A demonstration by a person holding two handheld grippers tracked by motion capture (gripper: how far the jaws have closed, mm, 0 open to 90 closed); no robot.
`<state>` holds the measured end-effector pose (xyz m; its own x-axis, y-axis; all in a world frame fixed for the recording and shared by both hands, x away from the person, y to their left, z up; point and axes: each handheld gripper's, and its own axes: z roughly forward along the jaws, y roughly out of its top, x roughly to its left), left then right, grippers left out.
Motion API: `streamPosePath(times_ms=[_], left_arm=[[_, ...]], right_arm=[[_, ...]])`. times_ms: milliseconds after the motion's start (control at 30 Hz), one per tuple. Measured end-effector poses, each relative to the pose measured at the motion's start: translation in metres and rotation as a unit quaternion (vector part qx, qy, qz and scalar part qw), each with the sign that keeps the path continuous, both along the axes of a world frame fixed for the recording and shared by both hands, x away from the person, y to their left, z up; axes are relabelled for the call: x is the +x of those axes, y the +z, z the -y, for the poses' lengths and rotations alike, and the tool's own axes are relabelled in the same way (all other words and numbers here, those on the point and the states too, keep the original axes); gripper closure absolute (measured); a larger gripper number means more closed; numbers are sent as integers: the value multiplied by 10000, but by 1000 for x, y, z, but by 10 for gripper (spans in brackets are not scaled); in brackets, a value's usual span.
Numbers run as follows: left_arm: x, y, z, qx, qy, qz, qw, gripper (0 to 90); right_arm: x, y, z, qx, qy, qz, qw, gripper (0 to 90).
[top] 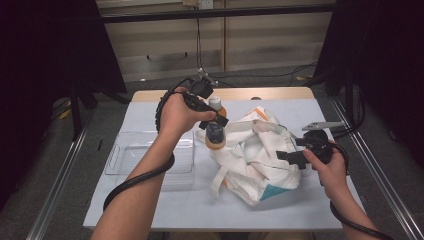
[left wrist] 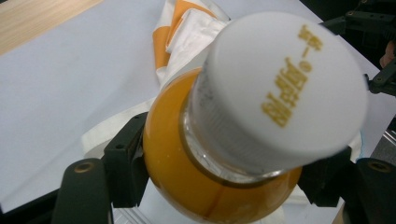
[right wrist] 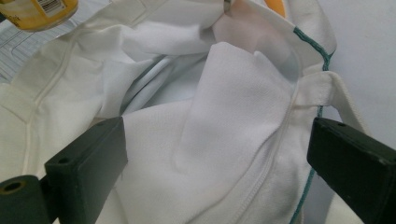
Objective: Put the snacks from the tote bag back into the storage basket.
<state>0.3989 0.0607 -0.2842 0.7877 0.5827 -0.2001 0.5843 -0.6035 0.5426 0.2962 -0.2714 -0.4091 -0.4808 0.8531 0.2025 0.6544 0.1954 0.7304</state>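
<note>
A bottle of orange juice (top: 215,137) with a white cap (left wrist: 280,88) hangs above the table, just left of a crumpled white tote bag (top: 255,155). My left gripper (top: 216,122) is shut on the bottle's orange body (left wrist: 187,177), one black jaw on each side, and the cap points back at its camera. My right gripper (top: 292,149) stands open at the bag's right side, its jaws wide apart over the white cloth (right wrist: 219,140). The bag has orange and teal trim. The bottle's base (right wrist: 42,11) shows at the top left of the right gripper view.
A clear plastic tray (top: 130,150) lies on the white table cover (top: 150,205) left of the bag, under my left forearm. The wooden table edge (top: 235,93) runs along the back. Metal rails and dark stands flank the table.
</note>
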Motion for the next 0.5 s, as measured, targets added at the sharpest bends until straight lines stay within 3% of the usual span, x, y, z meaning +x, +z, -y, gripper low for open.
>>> streamPosePath(times_ms=[500], left_arm=[[2,7,-21,122,186,-16,9998,299]], right_arm=[[0,1,-3,26,53,30,10000,50]])
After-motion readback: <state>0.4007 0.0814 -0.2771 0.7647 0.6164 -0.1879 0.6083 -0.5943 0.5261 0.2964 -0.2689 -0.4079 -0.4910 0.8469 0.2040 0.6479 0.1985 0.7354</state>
